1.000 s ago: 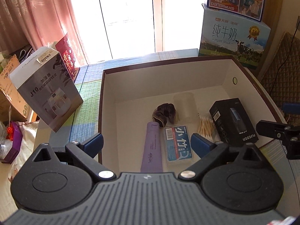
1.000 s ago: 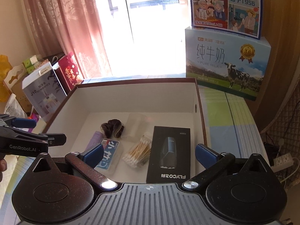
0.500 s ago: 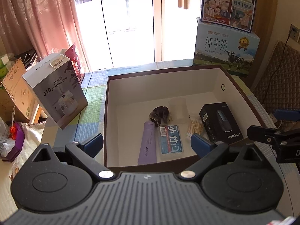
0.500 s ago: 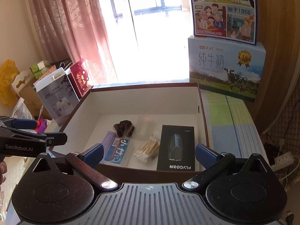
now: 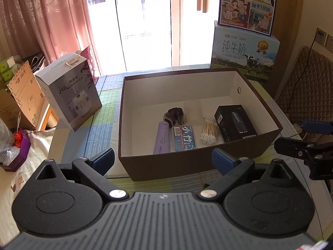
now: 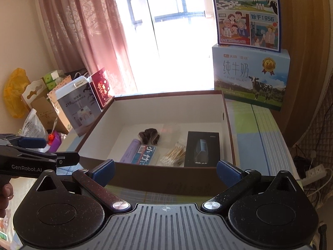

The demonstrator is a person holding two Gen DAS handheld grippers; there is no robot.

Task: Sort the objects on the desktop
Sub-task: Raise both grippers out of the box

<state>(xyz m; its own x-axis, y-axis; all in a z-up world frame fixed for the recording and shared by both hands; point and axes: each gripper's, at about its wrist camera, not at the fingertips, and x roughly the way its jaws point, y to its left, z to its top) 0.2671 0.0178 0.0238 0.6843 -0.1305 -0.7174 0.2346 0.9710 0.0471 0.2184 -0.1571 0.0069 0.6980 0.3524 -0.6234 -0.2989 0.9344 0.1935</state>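
A brown box with white inner walls (image 5: 245, 83) (image 6: 226, 123) sits on the checked tablecloth. Inside it lie a purple tube (image 5: 161, 137) (image 6: 130, 152), a blue card pack (image 5: 184, 138) (image 6: 144, 155), a bag of cotton swabs (image 5: 209, 134) (image 6: 173, 155), a black razor box (image 5: 235, 123) (image 6: 201, 149), a dark scrunchie (image 5: 175, 115) (image 6: 148, 136) and a clear plastic case (image 5: 192, 107). My left gripper (image 5: 163, 160) is open, in front of the box's near wall. My right gripper (image 6: 165, 170) is open too, before the near wall, with nothing held.
A grey humidifier carton (image 5: 68, 91) (image 6: 76, 109) stands left of the box, a red packet (image 6: 102, 88) behind it. A milk carton (image 5: 243, 56) (image 6: 249, 79) stands at the back right. Bags and cardboard (image 5: 18, 95) crowd the left; a power strip (image 6: 314, 171) lies on the floor at right.
Both grippers have drawn back and up from over the box; the whole box and its near wall now show. Both stay open. The objects inside have not moved.
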